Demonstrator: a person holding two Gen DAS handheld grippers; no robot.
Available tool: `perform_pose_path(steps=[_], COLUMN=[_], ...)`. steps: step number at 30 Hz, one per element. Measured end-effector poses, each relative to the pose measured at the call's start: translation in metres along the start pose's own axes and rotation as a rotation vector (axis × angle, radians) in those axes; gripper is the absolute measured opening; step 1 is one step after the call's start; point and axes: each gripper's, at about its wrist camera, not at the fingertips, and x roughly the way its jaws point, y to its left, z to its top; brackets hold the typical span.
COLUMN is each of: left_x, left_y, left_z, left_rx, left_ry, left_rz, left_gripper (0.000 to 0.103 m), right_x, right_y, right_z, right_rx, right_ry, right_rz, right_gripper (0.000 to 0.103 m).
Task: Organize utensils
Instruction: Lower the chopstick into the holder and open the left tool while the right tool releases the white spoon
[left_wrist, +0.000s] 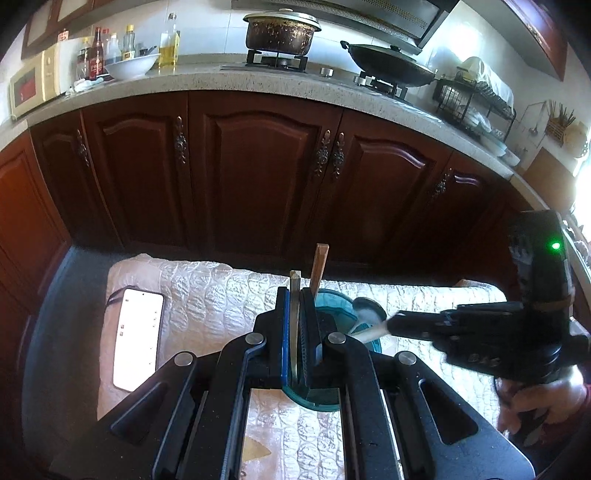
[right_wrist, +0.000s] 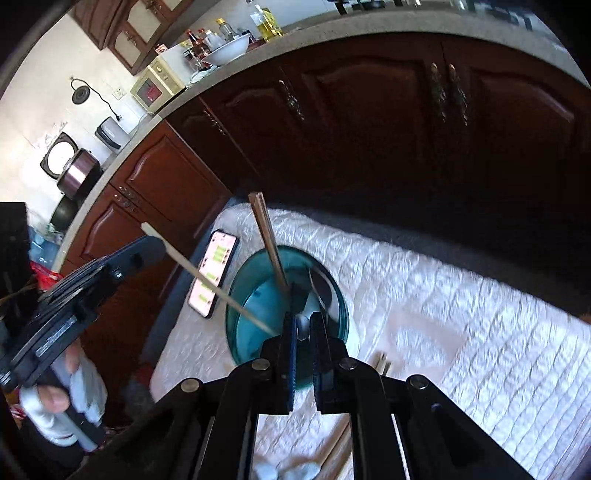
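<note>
A teal cup stands on the white quilted mat; it also shows in the left wrist view. A brown chopstick stands in it. My left gripper is shut on a pale chopstick, whose tip reaches into the cup; the stick shows in the right wrist view. My right gripper is shut on the handle of a white spoon, whose bowl hangs in the cup. The spoon shows in the left wrist view.
A phone with a lit screen lies on the mat at the left. More chopsticks lie on the mat by the right gripper. Dark wood cabinets stand close behind the mat.
</note>
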Motion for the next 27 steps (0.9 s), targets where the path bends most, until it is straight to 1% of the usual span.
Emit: perform_pose_path(steps=[3,6,7,8,9,10,11,12,13,15,17,22,27], left_x=[0.001,0.002,0.004,0.005,0.005,0.006,0.005,0.005,0.004,0.003,0.001,-0.007,-0.015], left_y=[-0.001,-0.001,-0.001,-0.001,-0.001,-0.001,-0.001,-0.001,-0.001,-0.002,-0.003,-0.005,-0.011], left_z=[0.001,0.001,0.000,0.000,0.000,-0.001,-0.001,-0.002,-0.002,-0.002,-0.003,-0.009,-0.019], left_rx=[0.000,0.004,0.006,0.009,0.011,0.009,0.007,0.005,0.004,0.007,0.008,0.028,0.043], left_ry=[-0.003,-0.003,-0.002,-0.003,-0.005,-0.008,-0.013,-0.020,-0.023,-0.030,-0.033,-0.065,-0.080], left_rz=[0.006,0.016,0.024,0.030,0.035,0.039,0.043,0.044,0.049,0.062,0.065,0.100,0.131], left_gripper=[0.004,0.004,0.005,0.009,0.012,0.020,0.028,0.030,0.031,0.035,0.042,0.048,0.048], right_x=[0.010,0.012,0.012,0.013,0.014,0.014,0.014,0.013,0.010,0.006,0.002,-0.013,-0.026], right_y=[0.001,0.004,0.003,0.002,0.001,0.000,0.000,0.002,0.004,0.007,0.005,0.003,0.005], right_z=[0.000,-0.002,-0.003,-0.004,-0.005,-0.007,-0.008,-0.011,-0.015,-0.019,-0.022,-0.031,-0.050], right_rx=[-0.006,-0.015,-0.017,-0.008,0.006,0.016,0.018,0.009,-0.008,-0.028,-0.014,0.012,0.013], right_ry=[-0.021,-0.051,-0.060,-0.060,-0.056,-0.053,-0.055,-0.064,-0.078,-0.098,-0.115,-0.158,-0.191], right_rz=[-0.016,-0.023,-0.025,-0.021,-0.017,-0.009,0.000,0.007,-0.002,-0.028,-0.008,0.015,0.007], right_gripper=[0.006,0.006,0.007,0.008,0.014,0.023,0.027,0.033,0.036,0.037,0.037,0.037,0.037])
